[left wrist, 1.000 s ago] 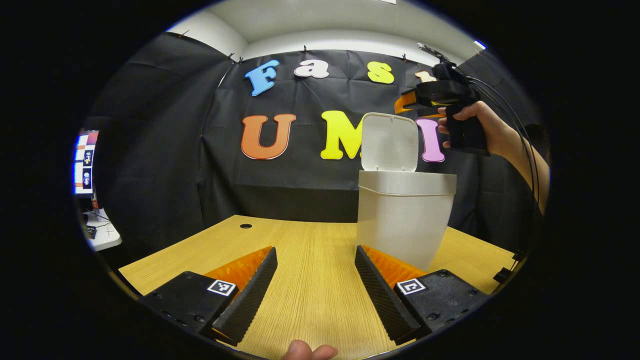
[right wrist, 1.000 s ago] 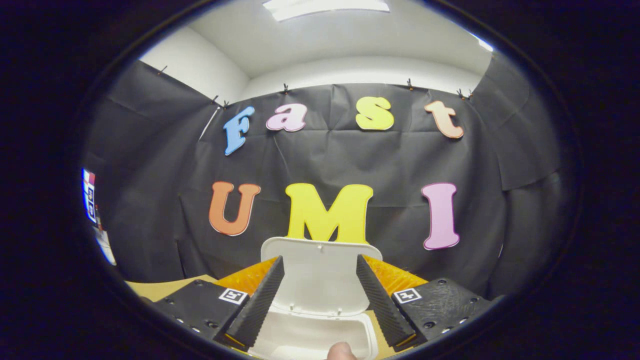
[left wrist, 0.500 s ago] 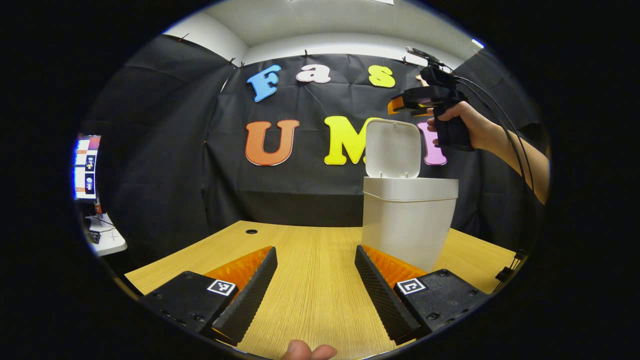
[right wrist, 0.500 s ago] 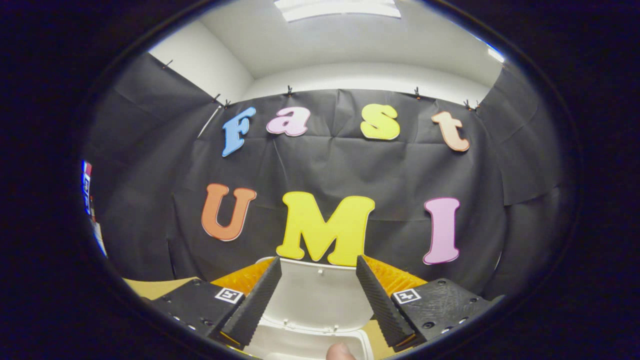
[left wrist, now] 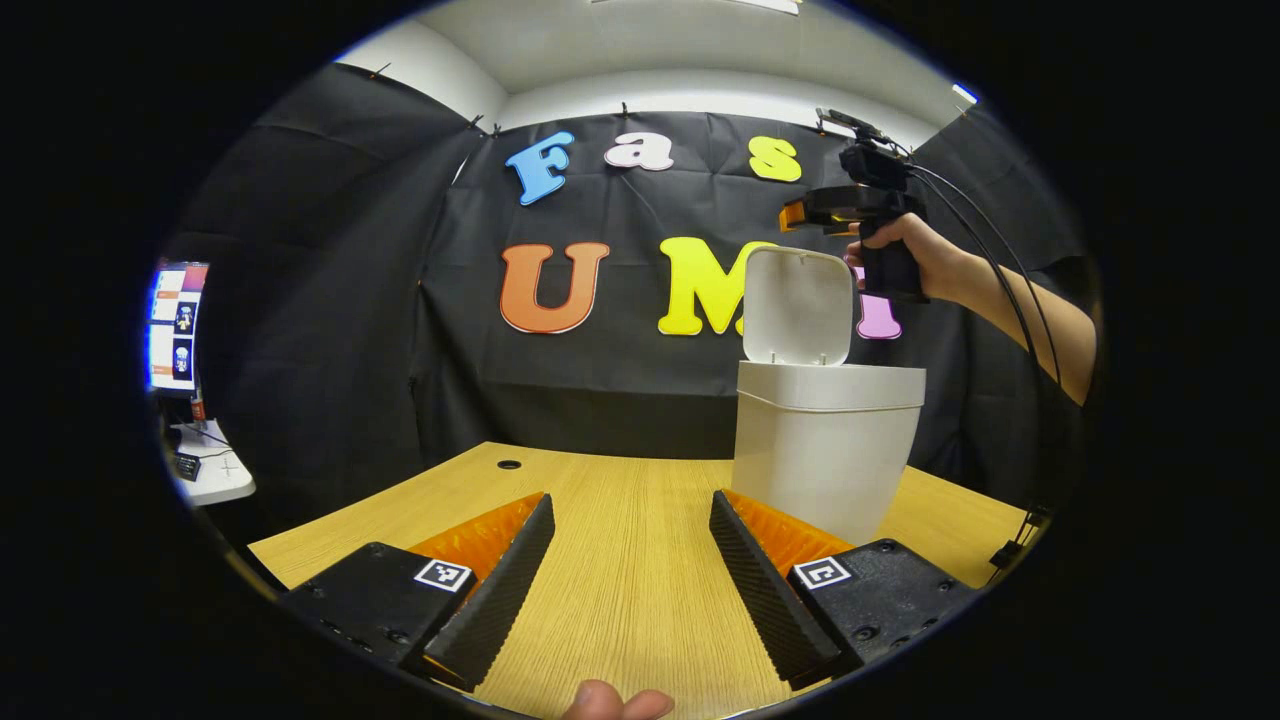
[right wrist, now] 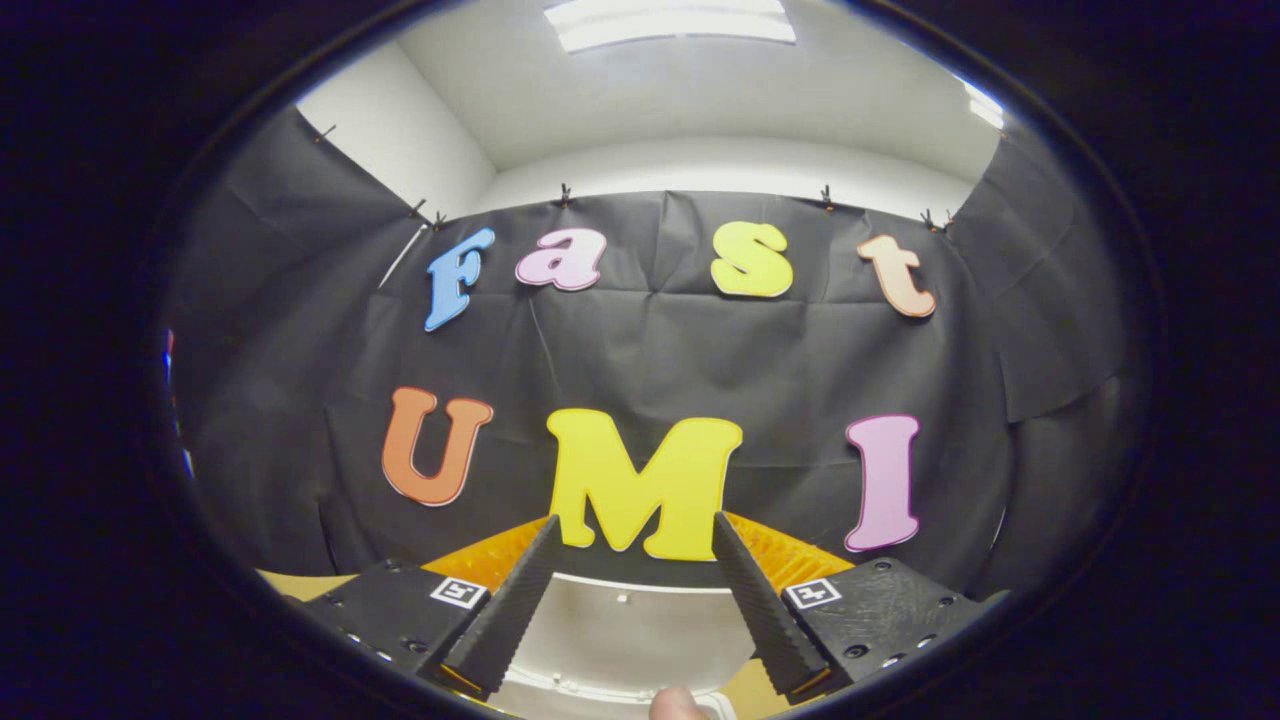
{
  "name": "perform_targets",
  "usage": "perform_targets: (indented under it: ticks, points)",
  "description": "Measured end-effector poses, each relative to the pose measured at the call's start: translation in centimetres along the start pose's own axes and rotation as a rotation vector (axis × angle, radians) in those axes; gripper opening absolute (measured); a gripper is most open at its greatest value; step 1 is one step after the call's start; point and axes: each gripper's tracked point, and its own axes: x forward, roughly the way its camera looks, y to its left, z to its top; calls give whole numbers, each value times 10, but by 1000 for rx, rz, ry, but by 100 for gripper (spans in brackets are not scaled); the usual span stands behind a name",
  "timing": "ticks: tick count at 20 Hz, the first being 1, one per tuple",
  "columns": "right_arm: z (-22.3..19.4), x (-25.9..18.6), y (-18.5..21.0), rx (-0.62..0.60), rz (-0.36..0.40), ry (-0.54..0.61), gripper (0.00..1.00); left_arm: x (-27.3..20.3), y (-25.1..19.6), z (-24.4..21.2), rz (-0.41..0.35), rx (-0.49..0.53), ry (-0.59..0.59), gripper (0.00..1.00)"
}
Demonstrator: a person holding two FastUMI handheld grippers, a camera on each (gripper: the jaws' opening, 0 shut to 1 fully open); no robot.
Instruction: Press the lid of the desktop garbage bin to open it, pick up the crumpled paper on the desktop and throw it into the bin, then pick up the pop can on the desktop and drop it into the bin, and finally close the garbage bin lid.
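A white desktop bin (left wrist: 825, 450) stands on the wooden table (left wrist: 620, 520) with its lid (left wrist: 798, 305) raised upright. My left gripper (left wrist: 632, 515) rests low over the table, open, nothing between its fingers; the bin is just beyond its right finger. In the left gripper view the right gripper (left wrist: 845, 210) is held by a hand (left wrist: 920, 255) above and behind the lid's top edge. In the right gripper view my right gripper (right wrist: 634, 535) is open, with the lid (right wrist: 630, 640) low between and below its fingers.
A small round hole (left wrist: 509, 464) sits in the table near its far left edge. A side desk with a monitor (left wrist: 170, 325) stands at the far left. Cables (left wrist: 1000, 270) trail from the right gripper along the arm.
The right gripper has risen and drawn back above the lid, which sits lower in its view. The left gripper view has shifted slightly, so the bin looks farther off.
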Motion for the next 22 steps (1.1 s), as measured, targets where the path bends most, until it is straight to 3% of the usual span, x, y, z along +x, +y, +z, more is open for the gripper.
perform_targets:
  ticks: [7,9,10,22]
  points:
    - [-18,14,-2,23,9,55,96,5,-3,-7,0,27,11,100]
    - [-25,16,-2,32,14,80,92,4,-2,-6,2,27,11,100]
    - [-29,16,-1,37,17,95,96,3,-2,-5,4,29,7,100]
    - [-39,-22,0,119,55,233,95,0,-10,0,-10,13,-1,100]
